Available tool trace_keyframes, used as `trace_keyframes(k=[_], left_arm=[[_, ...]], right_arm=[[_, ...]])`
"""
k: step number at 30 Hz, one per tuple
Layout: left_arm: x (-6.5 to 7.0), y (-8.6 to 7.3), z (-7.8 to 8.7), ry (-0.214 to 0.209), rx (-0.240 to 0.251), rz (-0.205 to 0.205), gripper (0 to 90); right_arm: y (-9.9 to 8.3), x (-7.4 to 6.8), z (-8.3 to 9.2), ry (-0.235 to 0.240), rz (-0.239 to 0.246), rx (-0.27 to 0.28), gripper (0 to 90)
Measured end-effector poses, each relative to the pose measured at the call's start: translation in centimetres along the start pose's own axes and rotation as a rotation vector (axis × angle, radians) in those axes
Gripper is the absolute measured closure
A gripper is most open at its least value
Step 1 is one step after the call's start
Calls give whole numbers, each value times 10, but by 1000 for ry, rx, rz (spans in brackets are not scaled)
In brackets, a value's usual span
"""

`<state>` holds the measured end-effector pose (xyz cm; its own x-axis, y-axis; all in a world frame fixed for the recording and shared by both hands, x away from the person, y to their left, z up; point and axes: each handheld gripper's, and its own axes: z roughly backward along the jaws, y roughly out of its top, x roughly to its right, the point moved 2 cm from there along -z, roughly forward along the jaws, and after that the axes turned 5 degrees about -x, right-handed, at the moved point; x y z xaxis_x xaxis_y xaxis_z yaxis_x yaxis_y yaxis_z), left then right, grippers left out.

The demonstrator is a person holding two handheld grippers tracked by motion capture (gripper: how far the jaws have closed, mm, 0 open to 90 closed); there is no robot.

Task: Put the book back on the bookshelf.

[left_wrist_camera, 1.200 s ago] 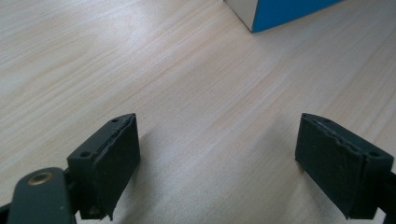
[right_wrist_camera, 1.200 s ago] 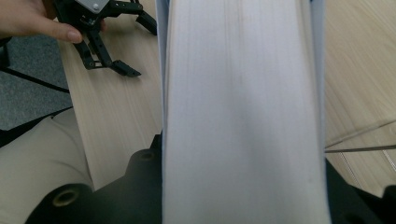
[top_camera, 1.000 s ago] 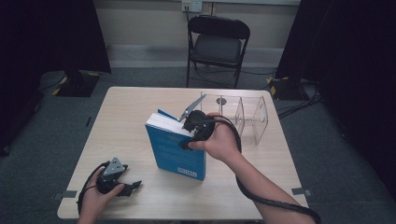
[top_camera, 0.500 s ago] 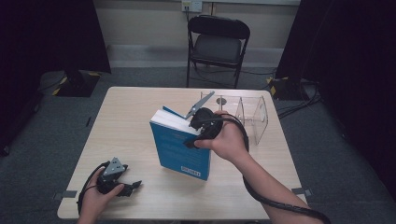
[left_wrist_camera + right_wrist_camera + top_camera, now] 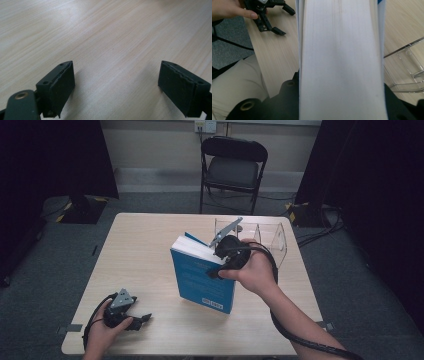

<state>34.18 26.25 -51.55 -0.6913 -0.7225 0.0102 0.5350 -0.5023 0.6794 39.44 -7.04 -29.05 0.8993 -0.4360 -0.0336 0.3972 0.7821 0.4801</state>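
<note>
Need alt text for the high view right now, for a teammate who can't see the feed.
The right tool grips a blue book upright, slightly tilted, at the middle of a light wooden table, beside a clear plastic organizer. The left tool rests open near the table's front left corner; a black folding chair stands beyond.

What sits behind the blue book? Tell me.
Behind the blue book stands a clear plastic holder on the table. The book, the right gripper and the hand cover its lower left part, so anything there is hidden.
</note>
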Motion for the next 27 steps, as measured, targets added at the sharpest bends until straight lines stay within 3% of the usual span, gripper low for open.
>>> trace_keyframes(k=[27], left_arm=[[0, 0, 0, 1, 1, 0, 135]], right_arm=[[-29, 8, 24, -8, -35, 20, 616]])
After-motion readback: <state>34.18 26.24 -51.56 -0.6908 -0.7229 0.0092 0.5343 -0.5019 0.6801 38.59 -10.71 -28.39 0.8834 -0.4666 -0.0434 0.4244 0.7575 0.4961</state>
